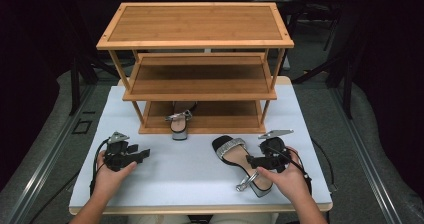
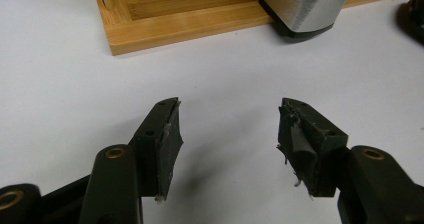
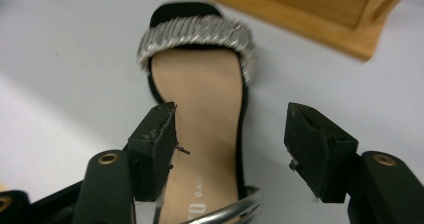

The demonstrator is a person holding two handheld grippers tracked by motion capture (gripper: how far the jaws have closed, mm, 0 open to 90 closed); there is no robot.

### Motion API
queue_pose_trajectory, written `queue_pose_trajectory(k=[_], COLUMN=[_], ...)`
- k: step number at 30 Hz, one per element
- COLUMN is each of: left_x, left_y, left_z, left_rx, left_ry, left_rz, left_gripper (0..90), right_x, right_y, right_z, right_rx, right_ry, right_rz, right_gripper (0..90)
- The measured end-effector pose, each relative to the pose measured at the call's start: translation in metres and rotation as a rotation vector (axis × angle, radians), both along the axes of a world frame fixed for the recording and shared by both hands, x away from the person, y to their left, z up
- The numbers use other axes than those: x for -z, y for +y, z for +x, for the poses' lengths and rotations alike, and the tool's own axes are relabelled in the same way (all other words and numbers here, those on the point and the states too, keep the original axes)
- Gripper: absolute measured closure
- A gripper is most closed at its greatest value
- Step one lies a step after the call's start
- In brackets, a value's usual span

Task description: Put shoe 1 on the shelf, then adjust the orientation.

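Observation:
A black sandal [image 1: 231, 151] with a silver toe strap and tan insole lies on the white table, toe pointing toward the rack. My right gripper [image 1: 251, 160] hovers open over its heel end. In the right gripper view, the right gripper [image 3: 230, 134] has one jaw over the sandal's insole [image 3: 200, 89] and the other beside the shoe, gripping nothing. A matching sandal [image 1: 179, 123] sits on the rack's bottom shelf, its silver block heel [image 2: 302, 6] jutting over the front edge. My left gripper [image 1: 144, 154] rests open and empty at the table's left, seen close as the left gripper [image 2: 227, 134].
A three-tier bamboo shoe rack [image 1: 200, 81] stands at the back middle of the white table [image 1: 185, 179]; its bottom corner [image 2: 150, 21] lies just ahead of my left jaws. The rack's lower edge [image 3: 320, 19] is beyond the sandal. Dark floor surrounds the table.

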State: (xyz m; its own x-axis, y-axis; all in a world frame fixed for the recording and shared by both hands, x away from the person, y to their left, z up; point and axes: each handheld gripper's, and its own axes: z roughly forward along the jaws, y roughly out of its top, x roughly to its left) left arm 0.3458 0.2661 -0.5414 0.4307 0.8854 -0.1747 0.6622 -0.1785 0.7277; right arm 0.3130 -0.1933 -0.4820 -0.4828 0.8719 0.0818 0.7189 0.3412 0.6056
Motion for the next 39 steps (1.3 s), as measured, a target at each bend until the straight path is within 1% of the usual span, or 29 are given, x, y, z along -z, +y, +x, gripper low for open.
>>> queue_pose_trajectory(k=[1,2,4,5,6,7,8,9,10,11,12,13,15,16,18,20,22,25,29,30,32,33,36,37,39], left_x=[0.000,0.000,0.001,0.001,0.001,0.001,0.001,0.000,0.000,0.000,-0.001,-0.001,-0.002,-0.002,-0.002,-0.002,-0.001,-0.001,0.000,0.000,0.001,0.000,0.001,0.001,0.000], left_y=[0.000,-0.001,-0.002,-0.002,-0.003,-0.004,-0.005,-0.005,-0.006,-0.006,-0.006,-0.006,-0.006,-0.006,-0.006,-0.005,-0.006,-0.006,-0.007,-0.008,-0.008,-0.009,-0.009,-0.009,-0.008], left_z=[0.000,0.000,0.000,0.000,0.000,0.000,0.000,0.000,0.000,-0.001,-0.001,-0.002,-0.002,-0.002,-0.002,-0.002,-0.002,-0.002,-0.002,-0.002,-0.002,-0.002,-0.002,-0.002,-0.002], left_rx=[-0.001,-0.002,0.006,0.014,0.011,0.013,0.017,0.018,0.019,0.019,0.018,0.016,0.015,0.013,0.016,0.019,0.014,0.016,0.013,0.013,0.014,0.016,0.016,0.016,0.009], left_ry=[0.001,-0.003,0.004,0.009,0.004,0.004,0.000,0.000,-0.003,-0.005,-0.006,-0.011,-0.010,-0.007,-0.003,0.000,-0.006,0.002,0.000,0.001,0.002,0.006,0.006,0.006,0.001], left_rz=[0.004,0.007,0.017,0.022,0.028,0.036,0.046,0.052,0.054,0.058,0.061,0.064,0.059,0.052,0.051,0.051,0.050,0.050,0.053,0.054,0.047,0.051,0.049,0.048,0.042], left_gripper=[40.0,39.6,39.1,38.9,38.9,38.6,38.2,36.7,36.7,36.2,36.2,36.1,36.0,35.4,35.4,35.4,35.4,35.4,35.4,35.5,35.5,35.5,35.5,35.5,35.6], right_x=[0.000,0.001,0.001,0.003,0.003,0.004,0.005,0.009,0.009,0.010,0.012,0.014,0.016,0.018,0.018,0.020,0.020,0.024,0.028,0.030,0.030,0.031,0.031,0.031,0.030], right_y=[0.002,0.004,0.006,0.008,0.008,0.010,0.012,0.014,0.014,0.016,0.017,0.020,0.021,0.023,0.024,0.024,0.023,0.022,0.022,0.022,0.023,0.023,0.023,0.023,0.023], right_z=[0.001,0.002,0.005,0.008,0.008,0.010,0.011,0.014,0.014,0.015,0.017,0.018,0.019,0.020,0.020,0.020,0.020,0.019,0.019,0.020,0.019,0.020,0.019,0.019,0.018], right_rx=[-0.018,-0.023,-0.038,-0.056,-0.056,-0.052,-0.052,-0.071,-0.071,-0.056,-0.061,-0.058,-0.062,-0.058,-0.057,-0.047,-0.048,-0.043,-0.041,-0.042,-0.036,-0.039,-0.040,-0.033,-0.031], right_ry=[0.020,0.033,0.076,0.124,0.124,0.139,0.158,0.185,0.185,0.191,0.200,0.220,0.219,0.227,0.232,0.250,0.250,0.266,0.277,0.270,0.275,0.267,0.270,0.261,0.266], right_rz=[-0.007,-0.023,-0.041,-0.045,-0.045,-0.064,-0.072,-0.077,-0.077,-0.101,-0.100,-0.115,-0.117,-0.125,-0.124,-0.132,-0.134,-0.139,-0.138,-0.137,-0.135,-0.140,-0.143,-0.143,-0.138], right_gripper=[38.0,37.9,36.7,34.4,34.4,33.7,33.0,32.5,32.5,32.4,32.3,31.5,31.3,30.3,30.2,30.2,30.3,31.3,32.1,32.5,33.2,33.7,34.4,35.5,36.8])
